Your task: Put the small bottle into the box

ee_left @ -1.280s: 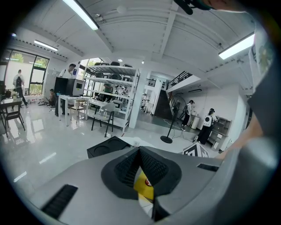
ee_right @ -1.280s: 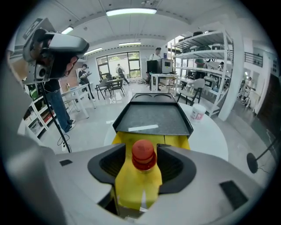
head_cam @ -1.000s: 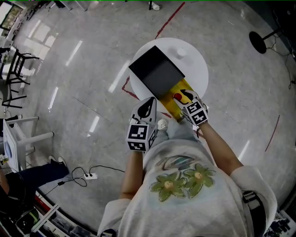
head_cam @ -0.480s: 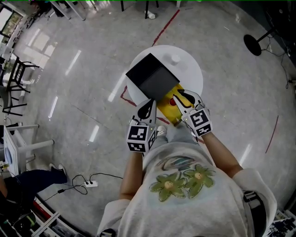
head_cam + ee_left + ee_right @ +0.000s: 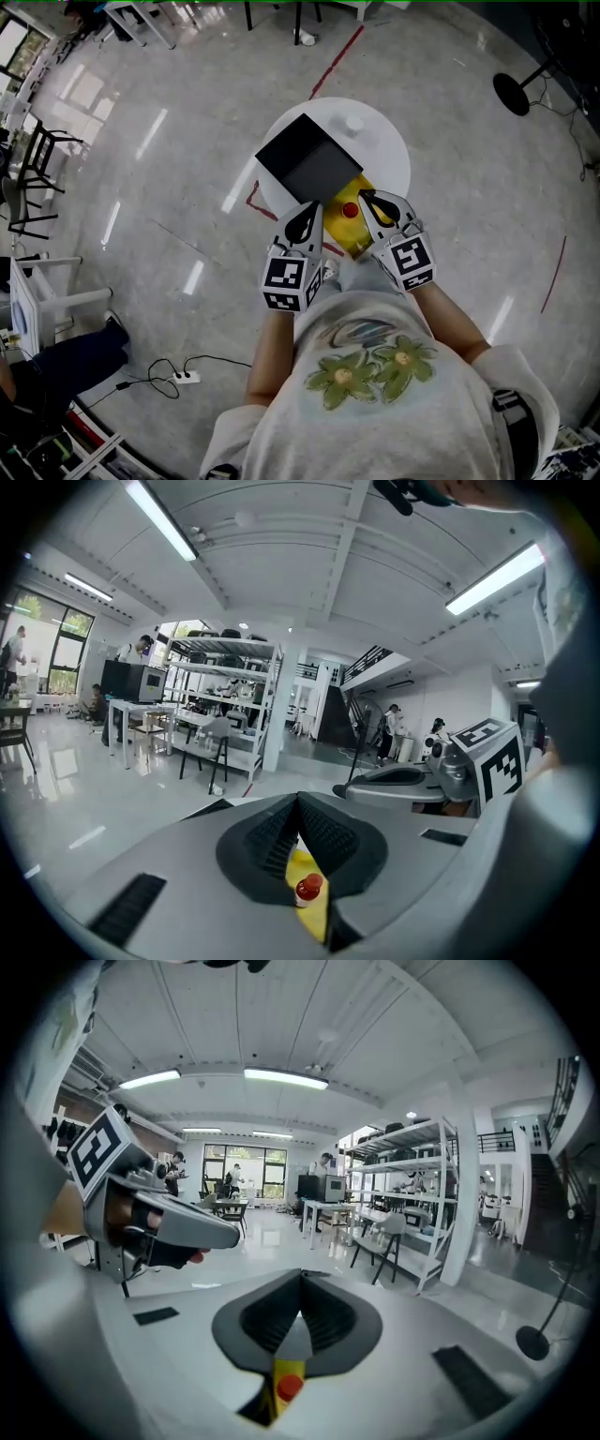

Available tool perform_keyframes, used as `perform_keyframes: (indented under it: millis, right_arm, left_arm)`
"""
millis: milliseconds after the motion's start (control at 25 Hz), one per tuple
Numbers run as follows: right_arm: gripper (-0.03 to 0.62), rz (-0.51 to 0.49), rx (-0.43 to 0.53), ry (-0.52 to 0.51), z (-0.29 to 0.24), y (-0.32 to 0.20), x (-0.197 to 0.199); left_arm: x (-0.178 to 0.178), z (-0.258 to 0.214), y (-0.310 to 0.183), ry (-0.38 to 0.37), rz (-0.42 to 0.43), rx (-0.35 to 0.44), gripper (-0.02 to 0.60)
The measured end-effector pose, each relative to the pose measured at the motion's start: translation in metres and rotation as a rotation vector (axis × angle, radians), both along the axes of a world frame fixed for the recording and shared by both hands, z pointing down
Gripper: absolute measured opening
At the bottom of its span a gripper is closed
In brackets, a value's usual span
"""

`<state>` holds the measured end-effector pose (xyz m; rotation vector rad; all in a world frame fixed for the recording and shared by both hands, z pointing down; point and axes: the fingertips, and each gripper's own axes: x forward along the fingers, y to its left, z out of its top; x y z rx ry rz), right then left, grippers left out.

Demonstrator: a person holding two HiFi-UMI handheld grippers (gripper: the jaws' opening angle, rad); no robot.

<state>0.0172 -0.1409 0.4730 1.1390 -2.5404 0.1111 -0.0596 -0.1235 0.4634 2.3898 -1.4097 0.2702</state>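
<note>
The small bottle seems to stand upright in the yellow box, red cap up, pale body. It sits below and just ahead of my fingertips, nearer my right gripper, whose jaws have just closed on nothing. My left gripper is pinched together, also empty.

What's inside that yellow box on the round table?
A small bottle with a red cap sits in the yellow box. The black lid covers the box's far part, so anything lying under it cannot be seen.
</note>
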Motion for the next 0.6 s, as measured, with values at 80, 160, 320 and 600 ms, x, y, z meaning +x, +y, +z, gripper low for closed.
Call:
perform_keyframes:
  millis: [80, 160, 320, 600]
  right_arm:
    - [0.003, -0.002, 0.006, -0.009, -0.004, 0.002, -0.002]
    - [0.003, 0.001, 0.006, -0.024, -0.007, 0.002, -0.004]
    - [0.003, 0.012, 0.005, -0.045, -0.013, 0.001, -0.003]
    - [0.003, 0.019, 0.009, -0.041, -0.016, 0.000, -0.002]
  left_arm:
    - [0.000, -0.001, 0.001, 0.000, 0.002, 0.003, 0.003]
    - [-0.002, -0.001, 0.002, 0.000, 0.003, 0.004, 0.003]
    - [-0.002, -0.001, 0.001, 0.001, 0.005, 0.006, 0.003]
    - [-0.003, -0.005, 0.000, 0.002, 0.002, 0.011, 0.003]
